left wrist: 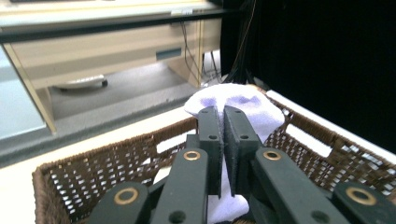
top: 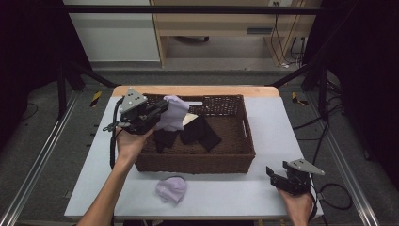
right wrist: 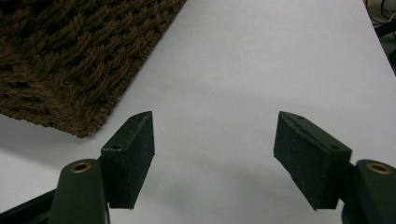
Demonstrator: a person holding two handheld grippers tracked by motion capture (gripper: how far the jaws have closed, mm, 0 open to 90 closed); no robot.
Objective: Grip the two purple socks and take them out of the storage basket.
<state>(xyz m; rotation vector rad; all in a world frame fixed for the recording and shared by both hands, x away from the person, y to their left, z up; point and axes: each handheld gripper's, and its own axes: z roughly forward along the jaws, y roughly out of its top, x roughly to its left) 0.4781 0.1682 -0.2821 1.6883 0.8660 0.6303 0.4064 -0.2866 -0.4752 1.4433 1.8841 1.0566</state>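
The left tool (top: 162,108) is clenched on a pale lilac sock (top: 175,114), held up over the left part of the brown wicker basket (top: 197,162) so it hangs clear of the dark socks (top: 200,132) lying inside, probably to carry it out. Another pale sock (top: 171,189) lies bunched on the white surface (top: 235,193) just in front of the basket, perhaps its mate. The right tool (right wrist: 212,156) hovers released over the bare surface near the basket's right front corner, likely waiting its turn.
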